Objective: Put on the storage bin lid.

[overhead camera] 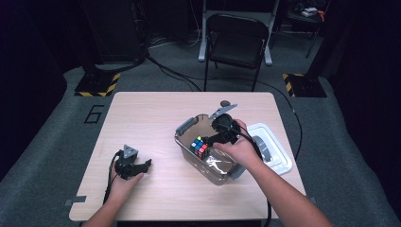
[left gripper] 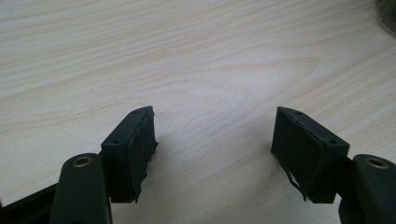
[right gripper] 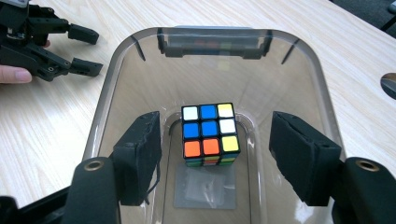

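A colour-scrambled puzzle cube [overhead camera: 199, 147] [right gripper: 210, 134] lies on the floor of a clear plastic bin [overhead camera: 182, 128] [right gripper: 107, 107] right of the table's middle. My right gripper [overhead camera: 210, 140] [right gripper: 215, 126] hangs inside the bin over the cube, open, with a pad on either side and a gap to each. My left gripper [overhead camera: 144, 170] [left gripper: 215, 126] rests low at the table's front left, open, with bare wood between its pads. It also appears far off in the right gripper view as the left gripper [right gripper: 84, 49].
A white lid [overhead camera: 272, 146] lies just right of the bin. A small clear packet [right gripper: 205, 191] sits on the bin floor beside the cube. A small dark round object [overhead camera: 225, 102] lies behind the bin. A folding chair [overhead camera: 236, 42] stands beyond the table.
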The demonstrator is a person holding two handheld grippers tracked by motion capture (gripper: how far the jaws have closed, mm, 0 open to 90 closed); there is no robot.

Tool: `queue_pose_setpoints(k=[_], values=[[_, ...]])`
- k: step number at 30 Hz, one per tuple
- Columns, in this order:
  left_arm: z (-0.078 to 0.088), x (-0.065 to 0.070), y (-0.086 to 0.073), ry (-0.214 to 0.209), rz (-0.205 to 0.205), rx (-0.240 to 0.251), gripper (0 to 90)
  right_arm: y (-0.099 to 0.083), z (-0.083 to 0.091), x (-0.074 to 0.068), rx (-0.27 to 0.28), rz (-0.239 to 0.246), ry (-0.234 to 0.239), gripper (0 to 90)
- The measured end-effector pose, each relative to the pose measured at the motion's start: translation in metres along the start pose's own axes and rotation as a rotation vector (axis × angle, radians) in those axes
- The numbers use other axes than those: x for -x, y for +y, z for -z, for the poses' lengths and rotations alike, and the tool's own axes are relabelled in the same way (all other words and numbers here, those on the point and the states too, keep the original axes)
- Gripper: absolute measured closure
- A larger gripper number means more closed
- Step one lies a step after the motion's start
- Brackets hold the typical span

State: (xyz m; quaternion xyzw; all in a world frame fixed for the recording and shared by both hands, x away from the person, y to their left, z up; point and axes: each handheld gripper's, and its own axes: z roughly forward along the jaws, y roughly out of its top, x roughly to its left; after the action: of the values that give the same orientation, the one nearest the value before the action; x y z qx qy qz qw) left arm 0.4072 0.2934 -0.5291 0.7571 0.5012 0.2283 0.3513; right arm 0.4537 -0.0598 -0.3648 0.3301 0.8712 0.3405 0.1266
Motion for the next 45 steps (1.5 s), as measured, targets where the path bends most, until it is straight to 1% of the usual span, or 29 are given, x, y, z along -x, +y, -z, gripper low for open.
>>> queue_pose_setpoints(k=[2,6,10,14,16,19,20,24,26,27,29,32,43,45], values=[[0.0,0.0,0.0,0.0,0.0,0.0,30.1,-0.001,0.004,0.002,0.001,-0.002,0.005,34.3],[0.0,0.0,0.0,0.0,0.0,0.0,30.1,-0.003,0.011,0.008,0.011,-0.009,-0.008,34.2],[0.0,0.0,0.0,-0.001,-0.002,-0.001,29.9,-0.005,0.018,0.012,0.018,-0.017,-0.011,34.3],[0.0,0.0,0.0,-0.001,-0.002,-0.002,29.9,-0.006,0.027,0.019,0.029,-0.012,-0.02,34.2],[0.0,0.0,0.0,-0.001,-0.002,-0.001,29.9,-0.007,0.031,0.021,0.038,-0.025,-0.029,34.2],[0.0,0.0,0.0,-0.001,-0.002,-0.001,29.9,-0.009,0.037,0.026,0.056,-0.033,-0.038,34.2],[0.0,0.0,0.0,-0.001,-0.002,-0.001,29.9,-0.01,0.039,0.027,0.05,-0.035,-0.044,34.2],[0.0,0.0,0.0,-0.001,-0.002,-0.001,29.9,-0.012,0.044,0.033,0.056,-0.038,-0.053,34.2],[0.0,0.0,0.0,-0.001,-0.001,-0.001,29.9,-0.012,0.046,0.034,0.056,-0.056,-0.054,34.2],[0.0,0.0,0.0,-0.001,-0.002,-0.001,29.9,-0.013,0.047,0.036,0.055,-0.043,-0.056,34.2],[0.0,0.0,0.0,-0.001,-0.002,-0.001,29.9,-0.015,0.048,0.038,0.052,-0.062,-0.065,34.2],[0.0,0.0,0.0,-0.001,-0.002,-0.001,29.9,-0.017,0.05,0.043,0.051,-0.063,-0.078,34.2],[0.0,0.0,0.0,-0.001,-0.002,-0.001,29.9,-0.03,0.057,0.064,0.052,-0.117,-0.128,34.6],[0.0,0.0,0.0,-0.001,-0.002,-0.002,29.9,-0.033,0.058,0.067,0.054,-0.125,-0.144,35.0]])
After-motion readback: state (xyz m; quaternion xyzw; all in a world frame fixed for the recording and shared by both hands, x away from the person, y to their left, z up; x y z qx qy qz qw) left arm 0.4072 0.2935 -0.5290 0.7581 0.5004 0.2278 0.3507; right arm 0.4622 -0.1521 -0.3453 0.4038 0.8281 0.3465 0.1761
